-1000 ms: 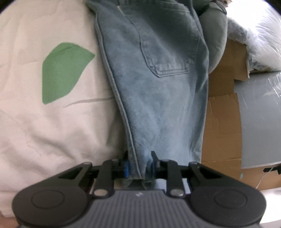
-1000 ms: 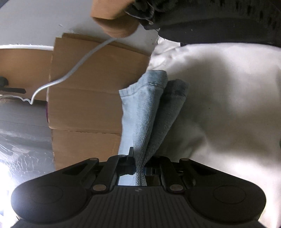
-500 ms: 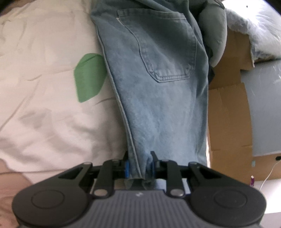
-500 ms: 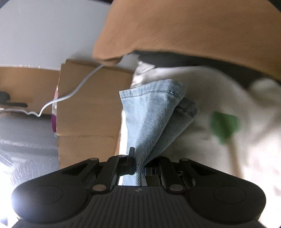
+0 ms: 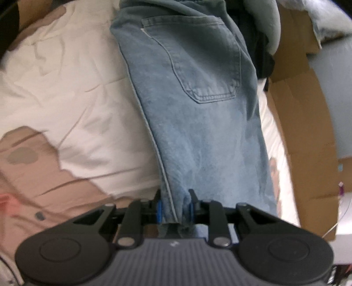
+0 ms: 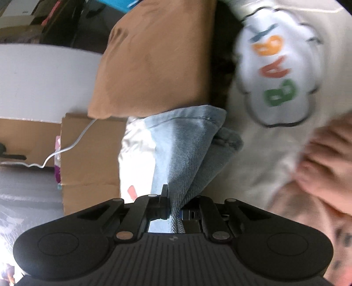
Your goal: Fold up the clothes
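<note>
A pair of light blue jeans (image 5: 198, 123) stretches away from me in the left wrist view, back pocket up, lying over a white and pink bedcover (image 5: 66, 105). My left gripper (image 5: 175, 208) is shut on the jeans' near edge beside the side seam. In the right wrist view the jeans (image 6: 187, 145) show their doubled leg hems, which hang bunched ahead of the fingers. My right gripper (image 6: 175, 212) is shut on that denim, the cloth pinched between its pads.
Cardboard sheets (image 5: 303, 136) stand along the bed's right side. A brown cushion (image 6: 158, 59) lies beyond the hems, with a white cable (image 6: 72, 145) over cardboard (image 6: 88, 154). The bedcover (image 6: 275, 72) carries coloured letters. A grey-green garment (image 5: 264, 19) is heaped at the jeans' waist.
Both grippers have travelled over the bed with the jeans held. The green patch left the left view and pink areas came in. In the right view the brown cushion and printed letters appeared.
</note>
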